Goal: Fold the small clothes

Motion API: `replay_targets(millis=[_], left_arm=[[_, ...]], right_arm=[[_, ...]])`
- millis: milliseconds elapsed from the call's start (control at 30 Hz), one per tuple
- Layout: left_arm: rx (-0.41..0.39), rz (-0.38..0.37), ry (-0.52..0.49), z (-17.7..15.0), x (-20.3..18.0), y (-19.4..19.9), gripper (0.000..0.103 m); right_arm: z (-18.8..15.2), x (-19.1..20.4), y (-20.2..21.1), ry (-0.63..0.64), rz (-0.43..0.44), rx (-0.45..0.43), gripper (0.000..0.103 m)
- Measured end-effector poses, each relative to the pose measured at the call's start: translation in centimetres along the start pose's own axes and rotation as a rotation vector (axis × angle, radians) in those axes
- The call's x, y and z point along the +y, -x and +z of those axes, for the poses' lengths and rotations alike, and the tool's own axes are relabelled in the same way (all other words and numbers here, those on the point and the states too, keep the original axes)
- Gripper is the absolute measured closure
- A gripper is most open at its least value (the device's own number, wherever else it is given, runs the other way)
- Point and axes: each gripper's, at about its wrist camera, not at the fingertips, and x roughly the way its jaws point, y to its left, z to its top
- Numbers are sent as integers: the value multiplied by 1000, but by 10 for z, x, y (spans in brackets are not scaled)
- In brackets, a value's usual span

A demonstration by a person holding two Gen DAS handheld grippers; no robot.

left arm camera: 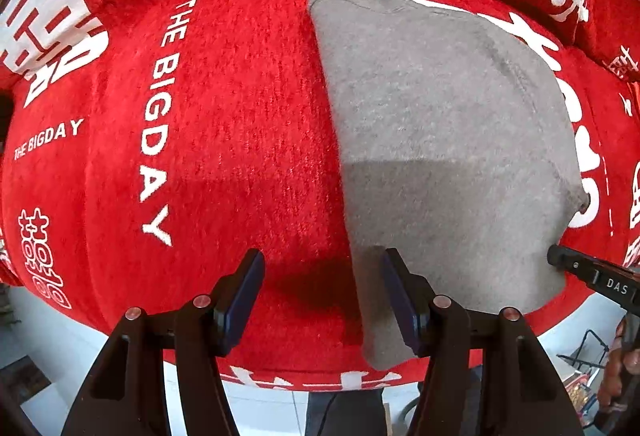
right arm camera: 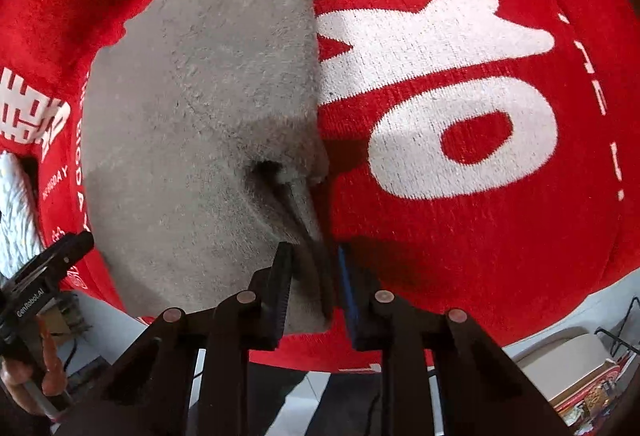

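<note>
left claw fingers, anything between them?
Mostly bare red blanket in the left wrist view. The grey garment edge reaches only the right finger; the left claw grips nothing.

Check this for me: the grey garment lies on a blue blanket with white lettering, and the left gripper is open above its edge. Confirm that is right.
Not quite. The blanket is red, not blue, as the left wrist view shows. The rest stands: the grey garment lies on it, white lettering and all, and the left gripper is open above its edge.
</note>
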Motion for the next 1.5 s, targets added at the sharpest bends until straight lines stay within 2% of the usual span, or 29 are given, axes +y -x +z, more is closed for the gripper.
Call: replay_targets(millis=[333, 367, 400, 433, 467, 633, 733, 767, 800, 1000, 1267, 1333, 1367, 1400, 1500], left_arm=[[-29, -1, -29, -8, -9, 12, 41], [-29, -2, -26, -8, -9, 13, 38], [-23, -4, -24, -9, -9, 13, 30], [-19, -5, -22, -9, -9, 13, 9], [-26, -3, -20, -9, -9, 15, 5], [-38, -9, -31, -11, -11, 25, 5], [-24, 17, -25, -12, -11, 28, 5], [-21, 34, -15, -13, -9, 29, 0], [-17, 48, -6, -14, -8, 30, 0], [10, 47, 13, -18, 1, 26, 0], [-49, 39, -36, -19, -7, 34, 0], [-55, 24, -38, -17, -9, 35, 0], [-56, 18, -34, -16, -10, 35, 0], [-54, 14, -30, -15, -11, 35, 0], [-39, -19, -25, -12, -14, 33, 0]], right_arm=[[-14, -9, 20, -57, 9, 3, 78], [-16, -10, 25, -53, 6, -1, 78], [-16, -10, 28, -48, 1, -4, 78], [-16, -9, 31, -44, -5, -8, 78], [-17, -10, 34, -41, -10, -11, 78], [-21, -13, 50, -55, -25, -20, 78], [-24, -2, 57, -52, -30, -40, 78], [-26, -2, 60, -49, -28, -46, 77], [-27, 0, 64, -44, -28, -54, 77], [-29, 4, 68, -46, -40, -76, 77], [-24, 18, 76, -10, -117, -118, 77], [-22, 24, 79, 14, -147, -132, 67], [-21, 28, 81, 30, -171, -145, 54], [-21, 32, 84, 44, -188, -158, 50], [-17, 40, 87, 76, -215, -174, 50]])
